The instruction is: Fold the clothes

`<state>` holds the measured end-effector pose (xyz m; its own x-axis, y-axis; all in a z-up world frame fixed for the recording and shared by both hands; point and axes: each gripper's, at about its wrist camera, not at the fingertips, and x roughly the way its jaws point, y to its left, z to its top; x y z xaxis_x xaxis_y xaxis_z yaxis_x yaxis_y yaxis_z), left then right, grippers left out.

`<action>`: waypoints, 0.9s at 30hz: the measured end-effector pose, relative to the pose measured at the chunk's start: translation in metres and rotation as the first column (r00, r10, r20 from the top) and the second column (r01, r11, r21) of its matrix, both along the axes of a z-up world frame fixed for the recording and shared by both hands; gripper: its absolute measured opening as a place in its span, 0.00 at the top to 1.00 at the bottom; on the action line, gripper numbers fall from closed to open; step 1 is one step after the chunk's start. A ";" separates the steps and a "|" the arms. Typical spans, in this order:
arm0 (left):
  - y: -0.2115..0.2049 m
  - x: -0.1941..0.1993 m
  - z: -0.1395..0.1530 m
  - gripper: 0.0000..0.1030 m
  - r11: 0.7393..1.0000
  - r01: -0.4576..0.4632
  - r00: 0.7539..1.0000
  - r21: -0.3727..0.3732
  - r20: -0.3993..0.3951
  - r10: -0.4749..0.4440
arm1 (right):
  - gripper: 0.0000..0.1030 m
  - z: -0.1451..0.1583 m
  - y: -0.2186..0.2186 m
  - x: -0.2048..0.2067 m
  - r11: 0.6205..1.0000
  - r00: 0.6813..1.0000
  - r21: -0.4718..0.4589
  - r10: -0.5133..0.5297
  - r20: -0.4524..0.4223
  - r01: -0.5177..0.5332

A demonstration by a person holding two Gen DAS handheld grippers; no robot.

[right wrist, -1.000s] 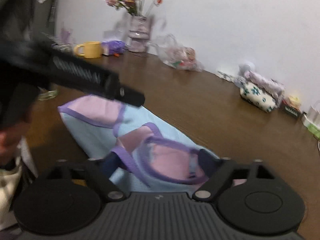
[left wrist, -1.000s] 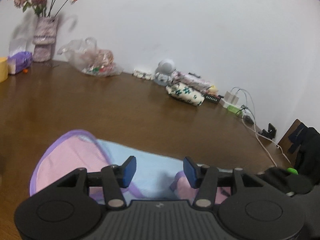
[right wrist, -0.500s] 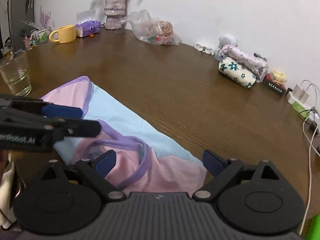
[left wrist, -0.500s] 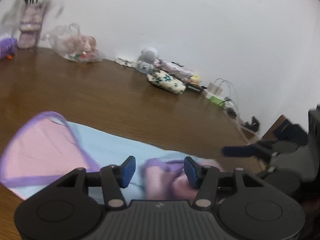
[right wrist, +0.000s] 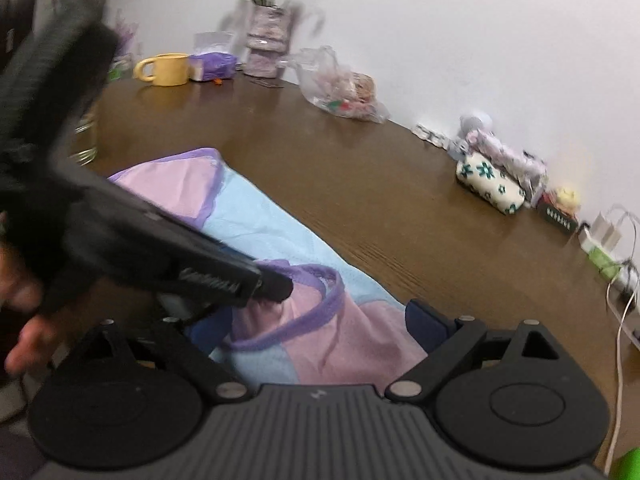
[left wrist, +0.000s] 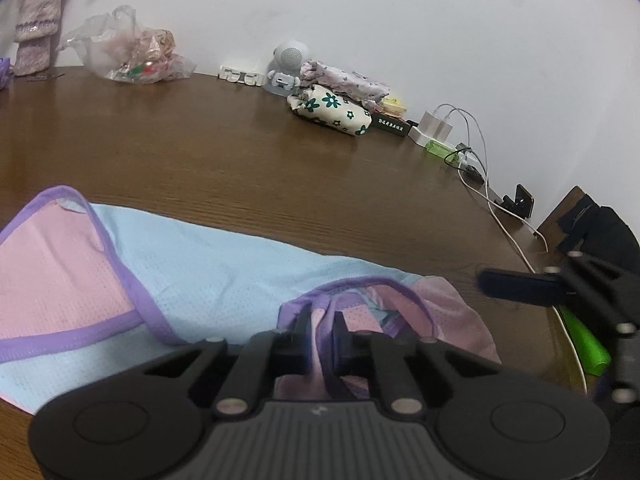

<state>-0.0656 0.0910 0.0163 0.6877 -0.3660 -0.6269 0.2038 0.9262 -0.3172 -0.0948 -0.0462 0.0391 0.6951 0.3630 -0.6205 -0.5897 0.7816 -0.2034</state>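
Left wrist view: the left gripper [left wrist: 322, 334] is closing, where it stood apart half a second ago; a bunched fold of pink fabric with purple trim is pinched between its fingers [left wrist: 303, 330].
Change in position: the left gripper is now set over the raised purple-edged opening [left wrist: 372, 286], having been carried along the garment from the flat blue part.
Meaning for the task: the pinch is judged to be the start of a fold; the cloth is gripped but not yet lifted.
Right gripper: the right gripper [right wrist: 318, 326] is spread wide; pink cloth lies between its blue pads [right wrist: 424, 322], which are not pressed on it.
Garment location: the garment [left wrist: 208, 272] is laid flat on the brown table [left wrist: 240, 160], near its front edge, with the left gripper at its near end.
Count, garments being folded: one.
Count, grippers: two.
Count, folded floral bundles by the wall: one green-flowered bundle [left wrist: 330, 114], with what is probably a second, purple-printed one [left wrist: 346, 80] behind it; the view there is small.
Count, plastic bags: one [left wrist: 132, 54].
Count, mugs: one yellow mug [right wrist: 166, 69].
Count, vases: one vase [right wrist: 266, 42] with flowers.
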 end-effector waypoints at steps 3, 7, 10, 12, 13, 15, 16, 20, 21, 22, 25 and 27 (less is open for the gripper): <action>0.008 -0.005 0.007 0.83 1.000 -0.010 0.999 -0.014 0.047 0.011 | 0.07 0.024 -0.024 -0.004 0.996 0.997 0.058 0.075 -0.023 -0.074; 0.052 -0.027 0.027 0.57 0.990 -0.140 0.981 -0.029 0.130 0.142 | 0.07 0.062 -0.051 0.024 0.981 0.997 0.180 0.078 -0.018 -0.074; 0.087 -0.045 0.037 0.51 0.963 -0.269 0.958 0.029 0.112 0.265 | 0.07 0.072 -0.038 0.072 0.977 0.993 0.179 0.120 -0.015 -0.115; 0.104 -0.055 0.037 0.50 0.932 -0.352 0.935 0.090 0.066 0.347 | 0.10 0.062 -0.007 0.108 0.976 0.980 0.115 0.194 -0.046 -0.188; 0.107 -0.057 0.034 0.51 0.922 -0.371 0.928 0.110 0.042 0.369 | 0.13 0.054 0.012 0.124 0.967 0.966 0.081 0.248 -0.076 -0.242; 0.110 -0.060 0.026 0.51 0.913 -0.388 0.920 0.127 -0.001 0.392 | 0.19 0.035 0.052 0.157 0.941 0.929 0.030 0.338 -0.154 -0.337; 0.110 -0.060 0.022 0.51 0.914 -0.385 0.920 0.127 -0.022 0.390 | 0.21 0.024 0.070 0.172 0.930 0.911 0.003 0.360 -0.201 -0.367; 0.109 -0.056 0.013 0.52 0.915 -0.379 0.921 0.136 -0.041 0.388 | 0.28 -0.003 0.109 0.206 0.910 0.858 0.000 0.391 -0.333 -0.415; 0.108 -0.053 0.011 0.53 0.914 -0.379 0.921 0.145 -0.041 0.388 | 0.35 -0.006 0.112 0.211 0.909 0.846 0.023 0.396 -0.357 -0.416; 0.108 -0.050 0.008 0.63 0.912 -0.379 0.920 0.156 -0.040 0.389 | 0.45 -0.009 0.113 0.214 0.912 0.842 0.038 0.393 -0.371 -0.408; 0.105 -0.037 0.004 0.89 0.891 -0.391 0.916 0.231 -0.003 0.402 | 0.56 -0.015 0.113 0.211 0.921 0.858 0.047 0.379 -0.348 -0.387; 0.109 -0.027 0.002 0.91 0.890 -0.373 0.923 0.263 0.013 0.383 | 0.83 -0.015 0.109 0.205 0.924 0.867 0.044 0.372 -0.330 -0.380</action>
<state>-0.0931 0.1996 0.0184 0.7158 0.0931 -0.6921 -0.1857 0.9808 -0.0601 0.1103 0.0627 0.0242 0.2655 0.5400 -0.7987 -0.8737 0.4851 0.0375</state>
